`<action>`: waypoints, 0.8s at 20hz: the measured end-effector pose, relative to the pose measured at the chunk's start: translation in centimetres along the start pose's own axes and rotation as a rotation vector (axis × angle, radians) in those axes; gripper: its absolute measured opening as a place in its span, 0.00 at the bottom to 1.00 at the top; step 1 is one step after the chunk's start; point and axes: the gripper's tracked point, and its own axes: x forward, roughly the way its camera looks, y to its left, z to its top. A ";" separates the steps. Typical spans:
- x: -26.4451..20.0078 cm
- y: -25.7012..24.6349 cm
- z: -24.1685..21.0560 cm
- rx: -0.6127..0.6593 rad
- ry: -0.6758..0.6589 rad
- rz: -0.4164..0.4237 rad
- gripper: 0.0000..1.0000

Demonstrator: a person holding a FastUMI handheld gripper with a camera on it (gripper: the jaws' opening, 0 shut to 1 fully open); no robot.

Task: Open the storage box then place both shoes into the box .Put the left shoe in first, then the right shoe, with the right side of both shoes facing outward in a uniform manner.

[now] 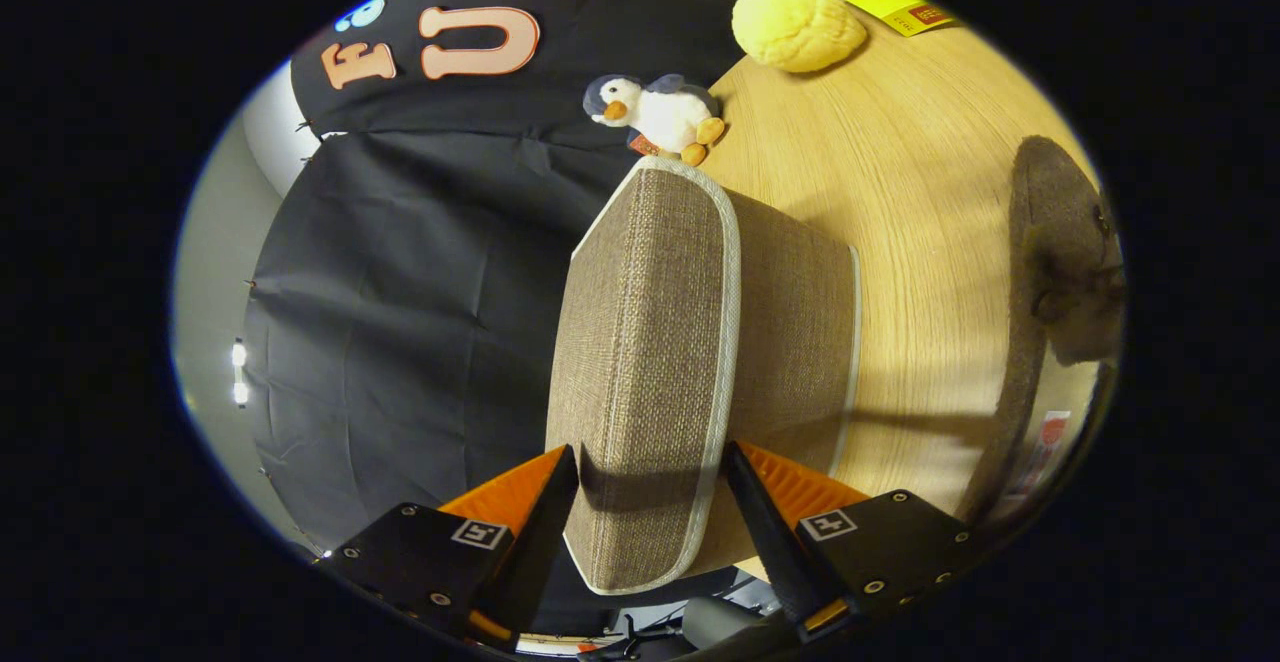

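- Straddling the near end of the storage box [690, 342], the tongs [648, 502] have one finger on each side of its lid [640, 362], set close against the woven fabric.
- Whether both fingers actually press on the lid I cannot tell from here; they sit right beside its two faces, with the lid's edge between them.
- The view is turned on its side, so the worktop [900, 172] runs up one side and the black cloth wall [400, 292] up the other.
- The box is a brown woven fabric one with pale grey piping along the lid's rim, standing on the pale wood worktop; its lid is on, and the box body reaches from the lid across to the worktop.
- A dark grey-brown shoe [1060, 272] lies on the worktop beside the box, well apart from it, past the finger on that side.
- Beyond the far end of the box a small plush penguin [660, 112] sits at the worktop's edge, just by the box's far corner.
- Farther off on the worktop rests a yellow, lumpy soft toy [795, 27], and just past it a yellow card [890, 2] with red markings.
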 end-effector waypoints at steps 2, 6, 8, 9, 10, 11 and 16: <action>-0.6 0.5 0.5 0.008 -0.021 0.017 0.83; -2.8 1.1 2.2 0.028 -0.070 0.044 0.67; -3.8 2.0 3.6 0.051 -0.113 0.085 0.60; -4.3 2.6 4.2 0.064 -0.134 0.106 0.53; -4.4 3.1 4.7 0.062 -0.147 0.119 0.50; -4.7 3.8 4.9 0.049 -0.153 0.123 0.44; -5.5 8.4 6.0 -0.066 -0.181 0.166 0.18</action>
